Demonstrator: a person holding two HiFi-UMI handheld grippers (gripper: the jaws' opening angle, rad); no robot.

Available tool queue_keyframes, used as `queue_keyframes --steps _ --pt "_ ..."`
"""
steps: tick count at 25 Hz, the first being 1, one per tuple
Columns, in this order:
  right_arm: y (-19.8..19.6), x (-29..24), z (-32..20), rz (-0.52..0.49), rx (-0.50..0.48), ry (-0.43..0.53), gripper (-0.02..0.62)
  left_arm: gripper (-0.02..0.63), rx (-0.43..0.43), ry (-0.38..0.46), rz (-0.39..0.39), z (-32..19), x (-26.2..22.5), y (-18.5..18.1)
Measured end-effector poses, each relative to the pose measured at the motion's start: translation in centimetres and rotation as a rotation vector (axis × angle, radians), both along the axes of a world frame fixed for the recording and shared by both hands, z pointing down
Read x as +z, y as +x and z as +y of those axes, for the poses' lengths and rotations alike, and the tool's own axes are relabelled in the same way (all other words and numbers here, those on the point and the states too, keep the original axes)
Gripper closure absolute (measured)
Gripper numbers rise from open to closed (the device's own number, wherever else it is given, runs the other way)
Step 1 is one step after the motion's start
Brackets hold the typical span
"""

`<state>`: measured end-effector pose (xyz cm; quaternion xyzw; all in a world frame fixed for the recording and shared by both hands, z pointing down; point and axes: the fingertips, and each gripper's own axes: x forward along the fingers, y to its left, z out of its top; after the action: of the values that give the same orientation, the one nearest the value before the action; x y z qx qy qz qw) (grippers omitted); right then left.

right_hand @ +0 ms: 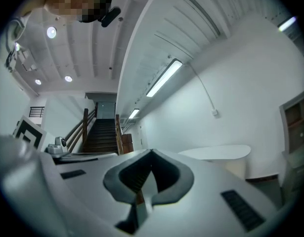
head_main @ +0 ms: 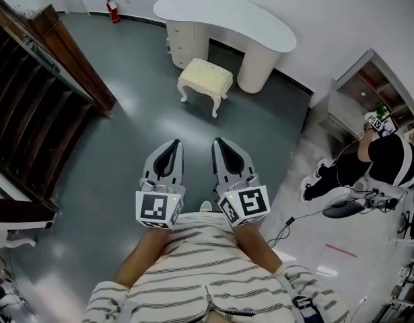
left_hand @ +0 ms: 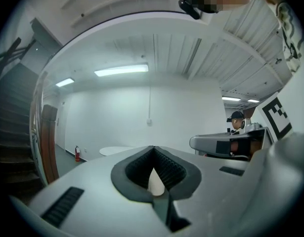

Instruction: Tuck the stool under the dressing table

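Both sets of jaws are closed tight with nothing held: the left gripper [head_main: 173, 145] and the right gripper [head_main: 221, 143] sit side by side, level and close in front of the person's striped shirt [head_main: 207, 274], tips pointing toward the far end of the room. In each gripper view the two grey halves meet at the tip, leaving only the dark padded hollow behind it, and neither touches anything. The stool [head_main: 204, 77], cream with a padded seat and curved legs, stands well apart from the grippers on the grey-green floor [head_main: 153, 123]. It is out in the open on the near side of the dressing table [head_main: 227, 17], in front of the gap between the table's drawer pedestal on the left and its round pedestal on the right. The table has a white kidney-shaped top and stands against the far white wall. A dark wooden staircase [head_main: 31, 99] runs along the left, a red fire extinguisher [head_main: 113, 10] stands in the far left corner, and at the right another person [head_main: 385, 157] in black and white is low to the floor near a shelf unit [head_main: 368, 86], with cables [head_main: 307, 214] trailing beside them
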<state>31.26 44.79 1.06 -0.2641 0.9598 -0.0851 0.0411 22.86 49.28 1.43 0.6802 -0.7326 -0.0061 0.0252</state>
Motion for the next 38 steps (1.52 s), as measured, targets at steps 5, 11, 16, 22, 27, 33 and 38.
queue_keyframes --steps 5,11,16,22,27,33,38 --pt "0.5 -0.2 -2.2 -0.042 -0.022 -0.011 0.583 0.601 -0.062 0.004 0.012 -1.7 -0.5 -0.7" --pt "-0.9 0.9 -3.5 -0.021 -0.052 -0.017 0.583 0.601 -0.083 -0.027 0.003 -2.5 0.9 -1.4" --pt "-2.1 1.4 -5.4 -0.004 -0.034 -0.019 0.583 0.601 -0.061 -0.041 0.011 -4.5 1.9 -2.3" --pt "-4.9 2.8 -8.4 0.032 0.015 -0.007 0.583 0.601 -0.004 -0.035 0.038 -8.3 3.8 -5.5" --pt "-9.1 3.1 -13.1 0.046 0.085 0.008 0.583 0.601 0.05 -0.031 0.063 -13.4 4.6 -10.3" --pt "-15.5 2.8 -17.7 0.077 0.163 0.021 0.583 0.601 0.119 0.013 0.086 -19.1 3.4 -16.7" --pt "-19.4 2.0 -20.7 0.095 0.198 0.047 0.583 0.601 0.175 0.041 0.138 -24.0 2.6 -20.9"
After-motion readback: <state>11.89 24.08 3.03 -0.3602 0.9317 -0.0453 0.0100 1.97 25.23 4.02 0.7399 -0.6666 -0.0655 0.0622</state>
